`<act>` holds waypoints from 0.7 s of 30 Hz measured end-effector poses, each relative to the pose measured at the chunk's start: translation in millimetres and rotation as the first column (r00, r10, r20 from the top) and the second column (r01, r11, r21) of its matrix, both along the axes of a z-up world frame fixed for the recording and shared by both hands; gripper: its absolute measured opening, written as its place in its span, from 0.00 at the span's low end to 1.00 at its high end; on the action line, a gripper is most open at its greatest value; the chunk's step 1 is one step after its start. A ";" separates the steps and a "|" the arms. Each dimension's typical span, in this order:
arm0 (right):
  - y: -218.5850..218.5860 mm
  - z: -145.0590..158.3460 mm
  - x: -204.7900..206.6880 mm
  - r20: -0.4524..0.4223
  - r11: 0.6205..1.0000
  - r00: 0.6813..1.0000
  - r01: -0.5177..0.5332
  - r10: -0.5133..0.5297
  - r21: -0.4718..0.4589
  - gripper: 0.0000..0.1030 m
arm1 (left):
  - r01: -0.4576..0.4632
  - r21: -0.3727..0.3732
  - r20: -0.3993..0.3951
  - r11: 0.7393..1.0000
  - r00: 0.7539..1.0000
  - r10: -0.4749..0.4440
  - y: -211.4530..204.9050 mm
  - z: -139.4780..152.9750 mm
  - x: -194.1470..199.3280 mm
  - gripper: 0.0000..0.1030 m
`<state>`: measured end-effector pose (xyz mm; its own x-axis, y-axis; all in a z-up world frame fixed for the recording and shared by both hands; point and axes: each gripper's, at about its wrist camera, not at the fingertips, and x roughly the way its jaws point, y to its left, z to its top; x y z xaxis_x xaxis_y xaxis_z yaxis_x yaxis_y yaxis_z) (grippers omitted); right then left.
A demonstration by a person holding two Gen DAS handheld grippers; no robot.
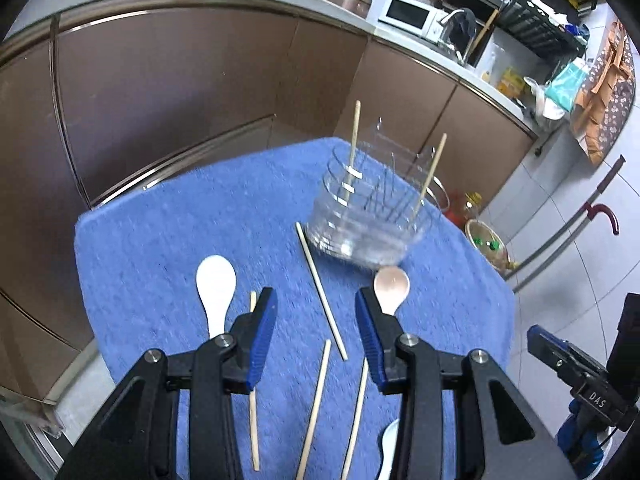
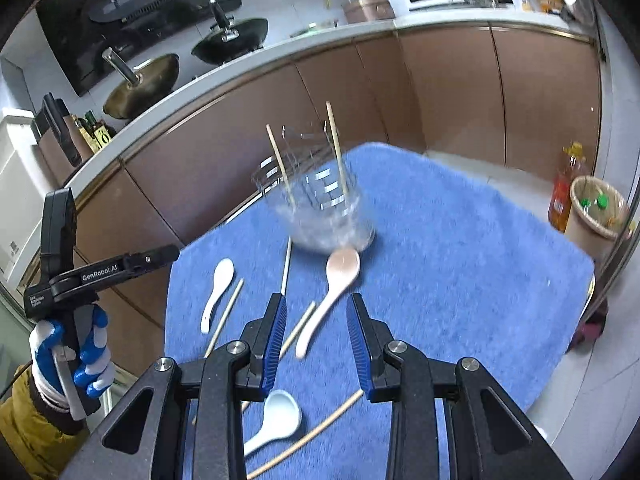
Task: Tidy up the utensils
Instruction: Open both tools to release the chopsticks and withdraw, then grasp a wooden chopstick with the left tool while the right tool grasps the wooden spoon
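Both grippers, left gripper (image 1: 316,336) and right gripper (image 2: 316,340), hovered wide-jawed and empty above the blue mat (image 1: 168,240); only the right view showed the gloved left hand (image 2: 72,364) gripping its handle.

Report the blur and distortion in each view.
Left wrist: fisheye bends the cabinets; the clear container is motion-smeared; the open left gripper stays sharp. Right wrist: same curvature; the container and pink spoon are smeared; the open right gripper is crisp.
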<state>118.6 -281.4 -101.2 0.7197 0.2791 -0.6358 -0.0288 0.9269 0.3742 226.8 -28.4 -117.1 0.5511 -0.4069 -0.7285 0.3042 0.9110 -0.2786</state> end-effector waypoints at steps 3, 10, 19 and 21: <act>1.0 -4.7 -0.1 -0.019 1.000 1.000 0.000 0.001 0.012 0.29 | 0.012 -0.004 -0.027 1.000 1.000 -0.012 -1.7 -8.9 -0.3 0.38; 0.4 -16.1 7.8 -0.046 0.999 0.999 -0.014 0.015 0.032 0.29 | 0.033 -0.003 -0.086 0.999 0.996 -0.033 -10.5 -27.9 6.7 0.38; -10.1 -40.6 27.3 -0.093 0.998 0.996 -0.010 0.016 0.067 0.29 | 0.030 -0.014 -0.177 0.999 0.984 -0.032 -32.9 -51.4 43.7 0.38; -12.1 -46.3 32.7 -0.102 0.998 0.995 -0.012 0.019 0.068 0.29 | 0.020 -0.018 -0.214 1.000 0.977 -0.024 -40.0 -61.4 58.0 0.38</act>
